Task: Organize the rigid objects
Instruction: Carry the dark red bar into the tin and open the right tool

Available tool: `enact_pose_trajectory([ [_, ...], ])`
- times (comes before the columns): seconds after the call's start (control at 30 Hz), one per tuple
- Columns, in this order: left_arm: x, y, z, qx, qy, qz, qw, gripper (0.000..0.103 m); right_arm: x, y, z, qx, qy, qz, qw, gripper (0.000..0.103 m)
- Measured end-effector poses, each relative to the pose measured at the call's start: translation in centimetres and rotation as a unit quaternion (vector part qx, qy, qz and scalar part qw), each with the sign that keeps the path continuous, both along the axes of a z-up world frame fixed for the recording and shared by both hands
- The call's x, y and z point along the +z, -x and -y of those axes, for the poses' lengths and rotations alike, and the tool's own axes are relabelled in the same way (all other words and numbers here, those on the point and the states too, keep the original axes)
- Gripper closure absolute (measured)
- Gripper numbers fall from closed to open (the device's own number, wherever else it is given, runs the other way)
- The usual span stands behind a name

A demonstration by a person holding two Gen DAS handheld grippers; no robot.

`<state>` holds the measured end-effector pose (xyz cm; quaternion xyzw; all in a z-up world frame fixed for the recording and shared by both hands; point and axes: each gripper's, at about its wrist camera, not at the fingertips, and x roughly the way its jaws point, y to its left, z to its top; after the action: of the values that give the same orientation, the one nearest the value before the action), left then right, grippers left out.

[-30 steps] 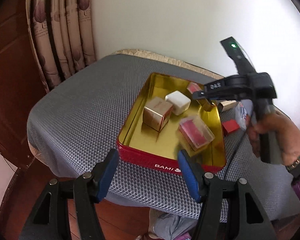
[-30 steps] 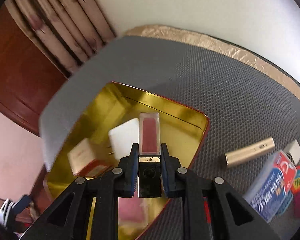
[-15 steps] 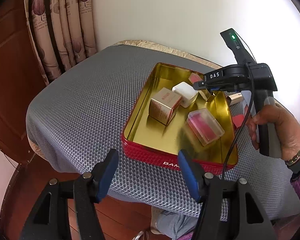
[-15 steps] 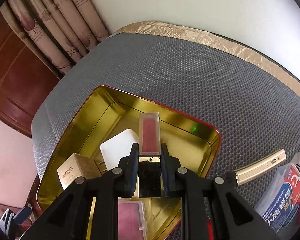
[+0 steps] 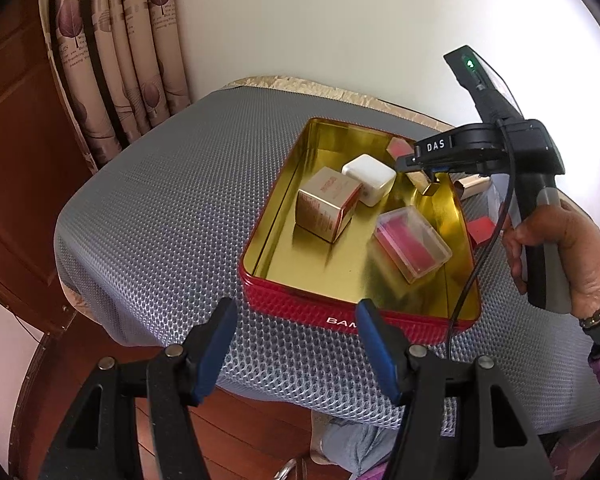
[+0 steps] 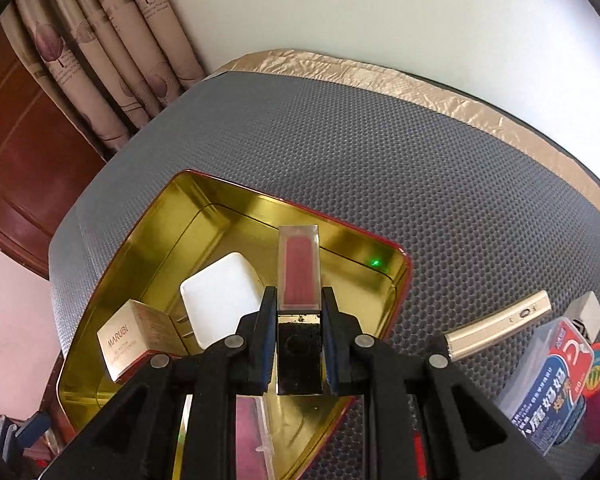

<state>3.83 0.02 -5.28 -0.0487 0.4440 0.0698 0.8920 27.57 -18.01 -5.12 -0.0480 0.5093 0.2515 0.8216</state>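
Right wrist view gives me the clearest read: my right gripper [image 6: 298, 320] has its jaws pinched narrow on a lip gloss tube [image 6: 299, 272], clear body with rose-pink fill and a black cap, which pokes forward above the gold interior of the red tin [image 6: 340, 236]. Inside that tin I see a white cube-shaped box [image 6: 220, 296], a gold MARUBI carton [image 6: 132, 340] beside it, and a clear case with pink contents [image 6: 252, 436] nearest the camera. Outside the tin, on the grey honeycomb mat [image 6: 420, 160], lie a gold tube [image 6: 500, 324] and a blue-and-red packet in a clear box [image 6: 548, 384]. From the left wrist view, my left gripper [image 5: 296, 340] hangs at the near edge of the tin with its blue-padded jaws standing moderately apart and nothing between them. A hand [image 5: 564, 252] wearing a bead bracelet grips the right tool's handle over the tin's far right side.
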Motion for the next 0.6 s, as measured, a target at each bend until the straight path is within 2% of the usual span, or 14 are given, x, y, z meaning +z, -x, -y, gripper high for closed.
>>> enact_pose_trajectory([
  [0.13,-0.1,0.0,-0.1,-0.001,-0.002,-0.002,1.0000,0.040,0.0,0.3,-0.4,0.004,0.014,0.009,1.000,0.084],
  [0.33,0.0,0.0,0.0,-0.002,-0.003,-0.004,1.0000,0.040,0.0,0.3,-0.3,0.003,0.002,0.006,1.000,0.082],
  [0.43,-0.1,0.0,0.1,-0.001,-0.005,-0.006,1.0000,0.040,0.5,0.6,0.1,0.001,-0.020,0.009,1.000,0.082],
  [0.53,-0.1,0.0,0.3,-0.002,-0.007,-0.005,1.0000,0.040,2.6,2.4,2.0,-0.003,-0.064,0.044,0.997,0.081],
  [0.6,0.0,0.1,0.4,-0.004,-0.009,-0.002,1.0000,0.040,3.7,4.1,4.2,-0.016,-0.081,0.068,0.994,0.075],
])
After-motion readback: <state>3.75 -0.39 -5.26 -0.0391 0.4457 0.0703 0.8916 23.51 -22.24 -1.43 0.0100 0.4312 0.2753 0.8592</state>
